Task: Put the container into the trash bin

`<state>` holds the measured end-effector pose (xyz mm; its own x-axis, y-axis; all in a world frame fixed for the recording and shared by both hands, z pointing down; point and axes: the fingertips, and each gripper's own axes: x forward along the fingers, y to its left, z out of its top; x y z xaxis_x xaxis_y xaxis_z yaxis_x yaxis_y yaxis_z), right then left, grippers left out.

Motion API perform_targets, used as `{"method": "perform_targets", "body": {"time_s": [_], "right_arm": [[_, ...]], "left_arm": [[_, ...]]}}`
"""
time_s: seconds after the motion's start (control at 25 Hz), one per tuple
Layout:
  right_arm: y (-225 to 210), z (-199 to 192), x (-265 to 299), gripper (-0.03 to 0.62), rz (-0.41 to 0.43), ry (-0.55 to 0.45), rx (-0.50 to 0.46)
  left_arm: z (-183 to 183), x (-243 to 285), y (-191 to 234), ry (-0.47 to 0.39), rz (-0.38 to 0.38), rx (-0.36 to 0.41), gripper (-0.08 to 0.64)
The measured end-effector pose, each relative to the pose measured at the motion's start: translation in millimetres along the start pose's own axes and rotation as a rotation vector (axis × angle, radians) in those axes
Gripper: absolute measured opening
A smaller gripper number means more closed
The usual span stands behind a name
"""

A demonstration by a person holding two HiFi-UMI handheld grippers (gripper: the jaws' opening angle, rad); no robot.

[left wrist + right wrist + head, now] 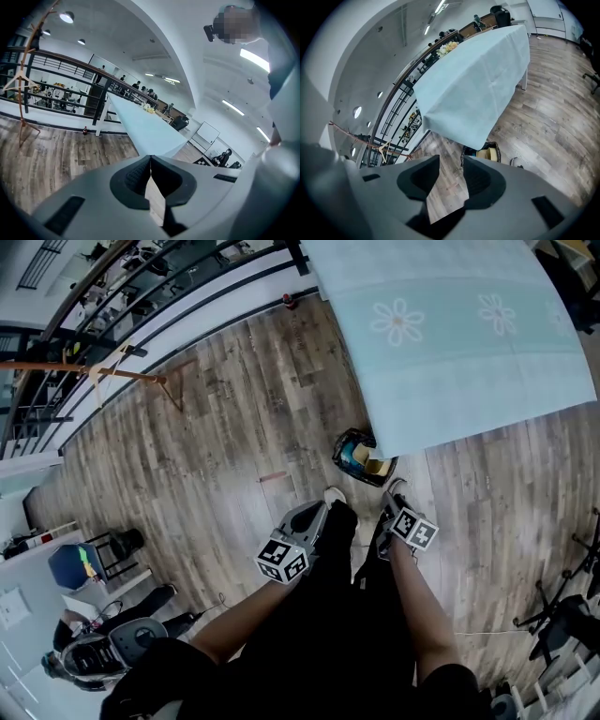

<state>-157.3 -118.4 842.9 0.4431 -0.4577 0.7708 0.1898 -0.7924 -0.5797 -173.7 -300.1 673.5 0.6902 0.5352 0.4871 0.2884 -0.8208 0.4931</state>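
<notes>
A: Looking down past our arms, we see the trash bin point(345, 448) on the wooden floor point(234, 446). It stands at the near corner of the table point(450, 334), partly under the overhanging corner of the pale daisy cloth.

B: And the container point(374, 464)?

A: It lies inside the bin — a tan, yellowish shape against the teal lining.

B: What do we have in hand?

A: Nothing. Our right gripper point(451, 160) has its jaws spread wide, with only floorboards showing between the pads. The bin sits just beyond them, and the gripper is clear of it.

B: And the other one?

A: Our left gripper point(150, 158) is clenched, its tips meeting with nothing caught between them. It points out along the table's long edge.

B: Anything else around us?

A: A small red bottle point(288, 302) stands on the floor by the table's far leg. A wooden coat stand point(131, 377) is over by the railing point(187, 287) — well apart from the bin. Flowers point(449, 47) sit far down the table.
</notes>
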Motion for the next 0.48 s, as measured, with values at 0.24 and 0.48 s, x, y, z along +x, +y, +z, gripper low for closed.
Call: {"method": "perform_targets", "body": {"time_s": [0.24, 0.48], "right_arm": [[22, 27, -40, 0.163, 0.078, -0.053, -0.088], [44, 63, -104, 0.156, 0.164, -0.136, -0.265]], "left_arm": [[8, 20, -28, -0.039, -0.024, 0.017, 0.015], [19, 35, -77, -0.105, 0.006, 0.063, 0.015]]}}
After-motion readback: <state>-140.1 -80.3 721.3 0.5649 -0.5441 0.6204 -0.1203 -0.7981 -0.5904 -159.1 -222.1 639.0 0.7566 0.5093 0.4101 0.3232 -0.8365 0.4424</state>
